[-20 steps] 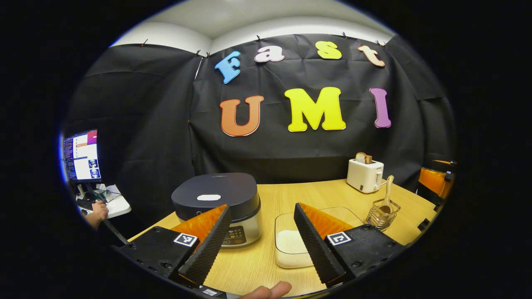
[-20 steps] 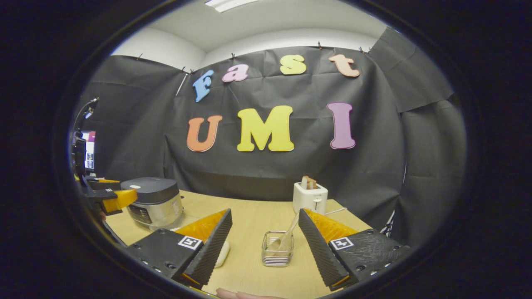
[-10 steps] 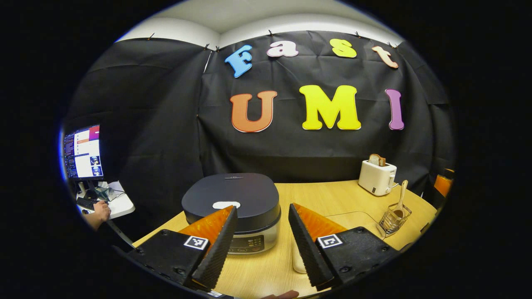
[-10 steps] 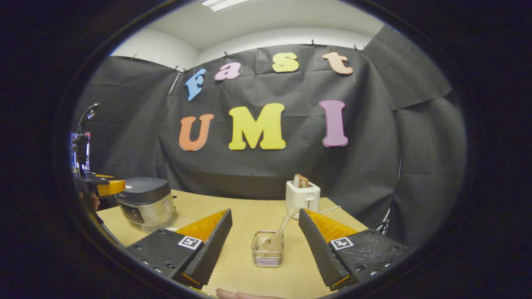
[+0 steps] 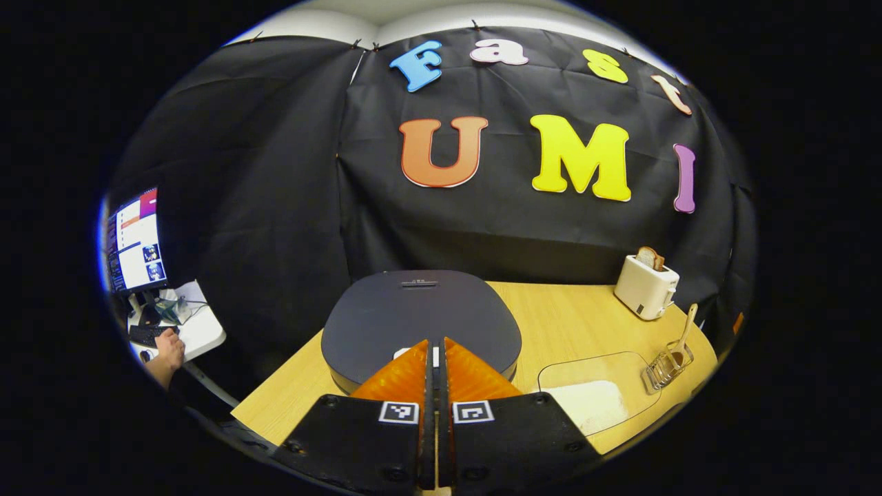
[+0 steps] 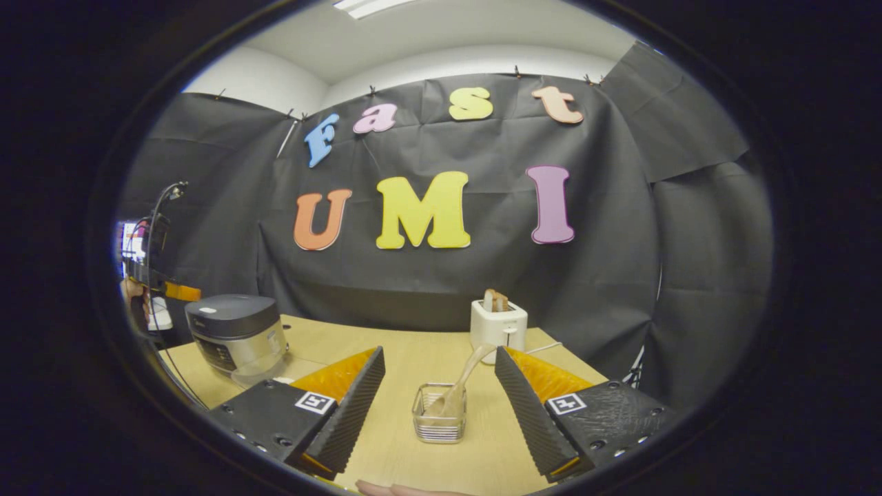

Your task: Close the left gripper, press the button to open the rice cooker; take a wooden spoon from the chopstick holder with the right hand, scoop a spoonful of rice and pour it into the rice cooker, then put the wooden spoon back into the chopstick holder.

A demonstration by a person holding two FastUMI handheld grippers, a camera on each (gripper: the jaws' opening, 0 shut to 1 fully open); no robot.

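The left gripper [image 5: 435,344] is pinched tight over the cooker [image 5: 420,320], its lid still down, while the right gripper [image 6: 439,377] gapes empty by the spoon [image 6: 463,380].

I see even, fairly bright light from a ceiling lamp [image 6: 372,5] overhead. The table [image 5: 572,320] is well lit with soft shadows. Fisheye bending curves its edges; the monitor [image 5: 134,238] glows overexposed, and both views stay sharp.

At right of frame we see a white toaster [image 5: 645,286] holding bread [image 5: 650,257]; at far left, a lit monitor [image 5: 133,240].
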